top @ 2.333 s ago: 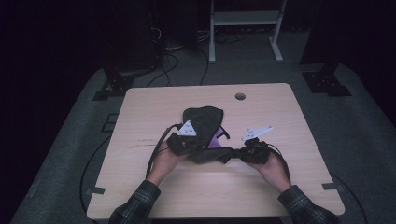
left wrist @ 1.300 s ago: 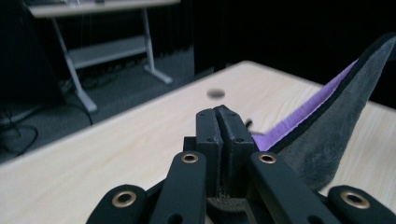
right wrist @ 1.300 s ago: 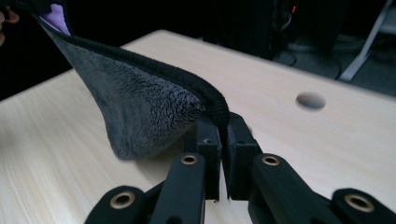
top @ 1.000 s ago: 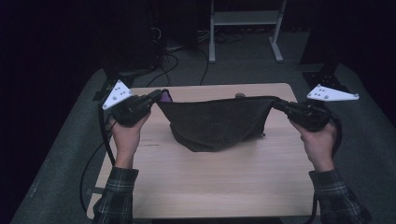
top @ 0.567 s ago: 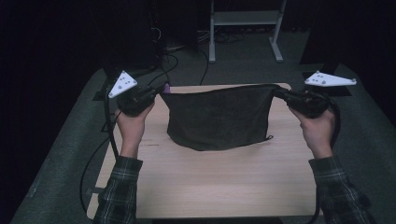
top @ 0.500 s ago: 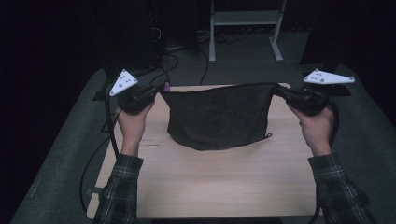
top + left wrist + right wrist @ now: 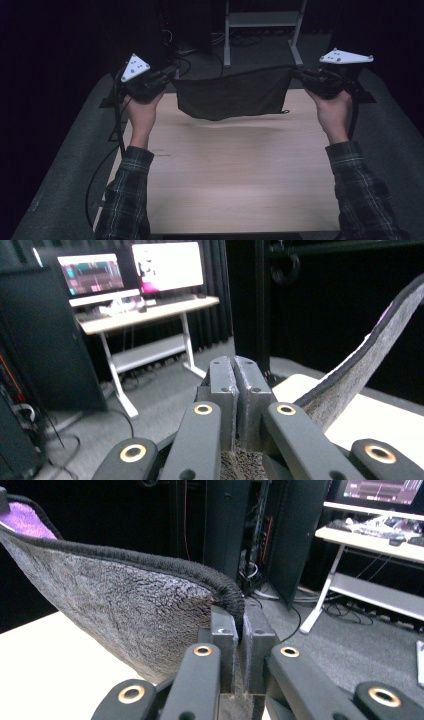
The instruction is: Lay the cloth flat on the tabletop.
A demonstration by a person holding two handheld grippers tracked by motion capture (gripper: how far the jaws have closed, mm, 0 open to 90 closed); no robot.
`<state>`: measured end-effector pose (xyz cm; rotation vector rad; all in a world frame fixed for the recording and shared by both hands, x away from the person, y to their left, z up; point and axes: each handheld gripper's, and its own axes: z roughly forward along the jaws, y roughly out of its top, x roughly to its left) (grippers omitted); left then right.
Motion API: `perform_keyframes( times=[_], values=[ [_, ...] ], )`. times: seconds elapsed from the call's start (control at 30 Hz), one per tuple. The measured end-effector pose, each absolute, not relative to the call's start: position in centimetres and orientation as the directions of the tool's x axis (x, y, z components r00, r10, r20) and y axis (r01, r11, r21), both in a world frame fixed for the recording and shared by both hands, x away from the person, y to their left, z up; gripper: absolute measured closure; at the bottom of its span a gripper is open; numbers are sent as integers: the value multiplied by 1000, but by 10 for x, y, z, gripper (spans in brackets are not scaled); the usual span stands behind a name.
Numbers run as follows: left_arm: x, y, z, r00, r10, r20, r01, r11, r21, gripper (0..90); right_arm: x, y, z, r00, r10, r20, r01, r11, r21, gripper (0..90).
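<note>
A dark grey fleecy cloth [image 7: 232, 95] hangs stretched in the air over the far part of the wooden table [image 7: 225, 175]. My left gripper [image 7: 170, 75] is shut on its left top corner, and my right gripper [image 7: 296, 75] is shut on its right top corner. In the left gripper view the cloth [image 7: 360, 365] runs off to the right from my shut left gripper [image 7: 235, 371]. In the right gripper view the cloth [image 7: 120, 615] spreads left from my shut right gripper [image 7: 238, 622], its rolled black hem pinched between the jaws. A purple patch [image 7: 22, 522] shows at its far end.
Grey carpet [image 7: 75, 165] surrounds the table. A white desk frame [image 7: 260, 20] stands beyond the table's far edge. A desk with lit monitors [image 7: 130, 270] and dark cabinets [image 7: 280, 530] stand farther off. Cables [image 7: 107, 160] trail down at the left.
Both hands have lifted the cloth off the table and carried it toward the far edge, pulling it taut. Its lower edge now hangs above the wood.
</note>
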<state>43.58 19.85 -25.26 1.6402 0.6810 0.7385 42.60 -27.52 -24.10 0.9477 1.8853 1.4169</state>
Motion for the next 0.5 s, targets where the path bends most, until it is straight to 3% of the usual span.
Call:
perform_keyframes(
  times=[0.5],
  values=[
    [429, 200, -306, 681, 732, 20, 171, -186, 967, 869, 422, -278, -304, -605, 795, 46, 319, 189, 929, 856]
  ],
)
